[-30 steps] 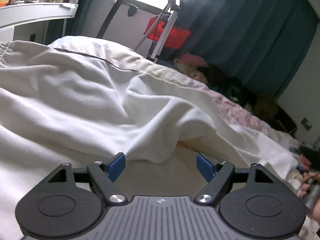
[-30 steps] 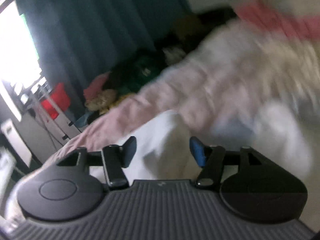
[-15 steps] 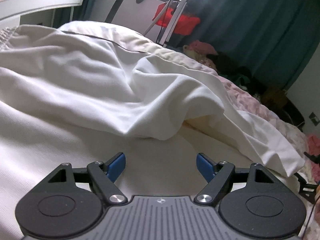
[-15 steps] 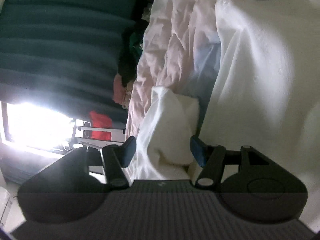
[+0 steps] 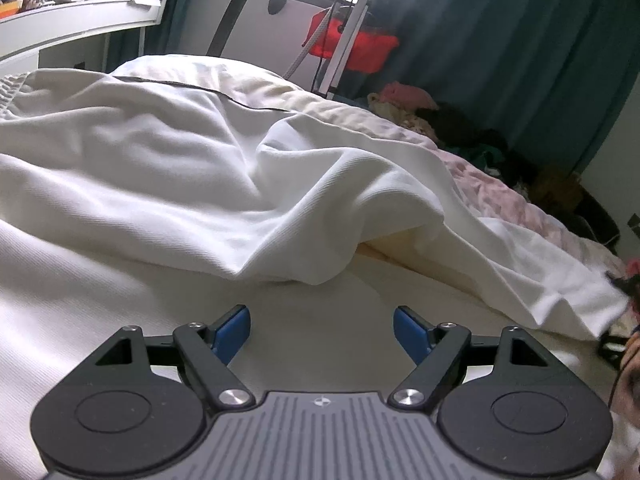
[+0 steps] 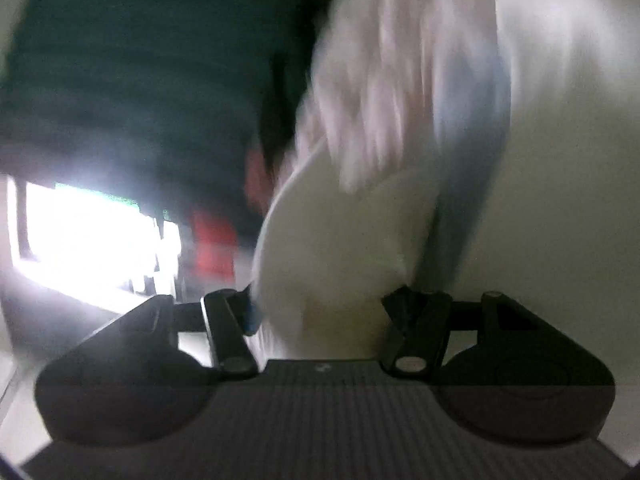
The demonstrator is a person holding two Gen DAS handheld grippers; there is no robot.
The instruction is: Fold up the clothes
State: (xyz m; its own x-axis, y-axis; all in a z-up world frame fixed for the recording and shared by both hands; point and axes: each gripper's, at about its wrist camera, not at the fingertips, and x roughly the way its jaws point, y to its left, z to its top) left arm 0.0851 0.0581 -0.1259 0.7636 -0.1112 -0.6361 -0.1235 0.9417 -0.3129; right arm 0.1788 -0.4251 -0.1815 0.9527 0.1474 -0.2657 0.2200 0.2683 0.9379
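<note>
A white ribbed garment (image 5: 168, 184) lies rumpled across the bed, one folded edge (image 5: 304, 268) curling up just ahead of my left gripper (image 5: 322, 330). That gripper is open, its blue pads apart, low over flat cream cloth with nothing between them. In the blurred right wrist view, my right gripper (image 6: 320, 308) is open too, and a rounded lump of white cloth (image 6: 336, 248) sits between its fingers, close to the camera. I cannot tell whether the pads touch it.
A pink floral bedcover (image 5: 500, 196) runs along the bed's far side. Beyond stand dark teal curtains (image 5: 500, 40), a red bag on a metal stand (image 5: 352, 44), a clothes pile (image 5: 404, 100) and a white shelf (image 5: 80, 24). A hand (image 5: 628, 360) shows at the right edge.
The left gripper drew back and rose a little, so the garment's folded edge sits farther ahead. The right gripper swung sideways and came closer to the white cloth lump, its view now blurred.
</note>
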